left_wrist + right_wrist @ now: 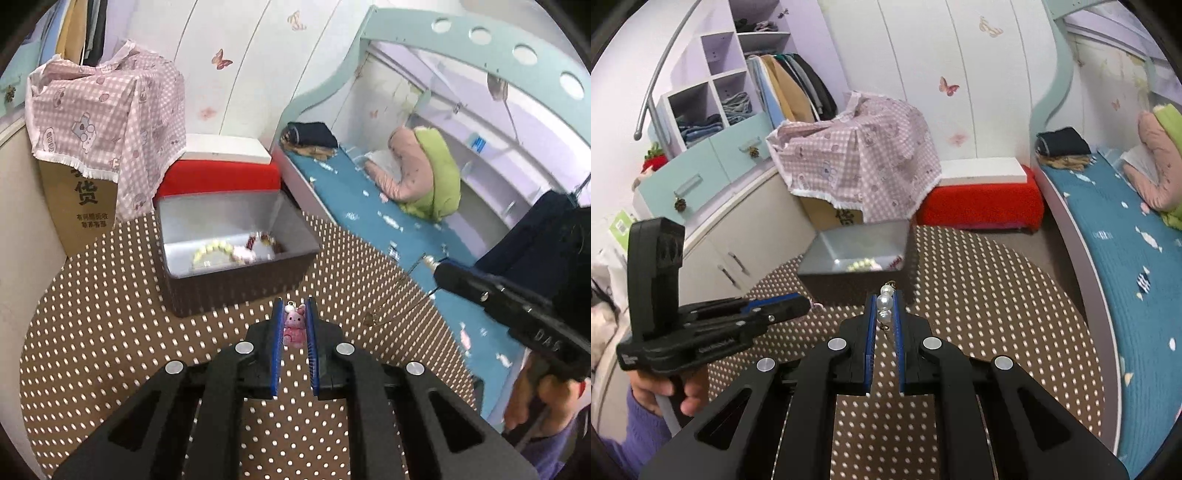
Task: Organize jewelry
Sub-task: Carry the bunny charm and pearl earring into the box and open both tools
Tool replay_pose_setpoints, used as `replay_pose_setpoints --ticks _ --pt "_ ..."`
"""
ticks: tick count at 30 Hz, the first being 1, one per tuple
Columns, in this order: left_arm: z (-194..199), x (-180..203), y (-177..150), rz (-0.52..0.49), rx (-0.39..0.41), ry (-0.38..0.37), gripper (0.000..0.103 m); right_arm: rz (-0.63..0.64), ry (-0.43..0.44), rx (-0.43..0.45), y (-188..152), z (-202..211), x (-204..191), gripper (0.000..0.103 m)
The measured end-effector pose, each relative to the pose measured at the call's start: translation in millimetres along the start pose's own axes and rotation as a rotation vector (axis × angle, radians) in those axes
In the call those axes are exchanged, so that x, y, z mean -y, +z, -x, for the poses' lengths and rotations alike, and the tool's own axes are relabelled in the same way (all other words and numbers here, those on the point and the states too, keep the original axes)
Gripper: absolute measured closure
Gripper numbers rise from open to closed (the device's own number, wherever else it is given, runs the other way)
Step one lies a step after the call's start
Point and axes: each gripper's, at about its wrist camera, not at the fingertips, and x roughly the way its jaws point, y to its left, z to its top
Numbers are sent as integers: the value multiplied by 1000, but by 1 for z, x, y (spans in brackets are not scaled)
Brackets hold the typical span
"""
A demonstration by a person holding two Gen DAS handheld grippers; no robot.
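Observation:
My left gripper (pixel 294 317) is shut on a pink bunny charm (pixel 294 325), held above the dotted brown table just in front of the dark jewelry box (pixel 236 284). The box holds a pale bead bracelet (pixel 212 251) and other pieces. My right gripper (pixel 884 306) is shut on a pearl pendant (pixel 885 301) with a thin chain hanging below. In the left wrist view the right gripper (pixel 430 264) comes in from the right, its chain (pixel 391 310) dangling over the table edge. In the right wrist view the box (pixel 857 258) lies ahead and the left gripper (pixel 809 306) is at left.
A cardboard carton under a pink checked cloth (pixel 107 122) stands behind the box at left. A red stool with a white box (pixel 221 173) is behind it. A bed with a blue sheet (pixel 388 221) runs along the right. Cabinets (pixel 701 221) line the left.

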Motion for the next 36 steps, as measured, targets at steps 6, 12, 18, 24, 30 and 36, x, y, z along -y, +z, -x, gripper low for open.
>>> replay_pose_setpoints --ticks 6,12,18,24,30,36 --pt "9 -14 34 46 23 -41 93 28 26 33 38 -10 -17 93" --pt "-5 -32 64 69 -1 9 93 50 36 46 72 -29 -32 93" --pt "-33 -47 73 85 -62 53 93 63 26 6 90 -68 -39 93" --pt "-56 -55 67 96 -114 71 93 52 10 -63 80 -106 -35 93" --pt "-70 -60 60 94 -139 93 92 37 -5 -102 70 -125 -28 93" --pt "-74 -56 58 81 -147 106 92 31 -8 -120 65 -132 -25 93"
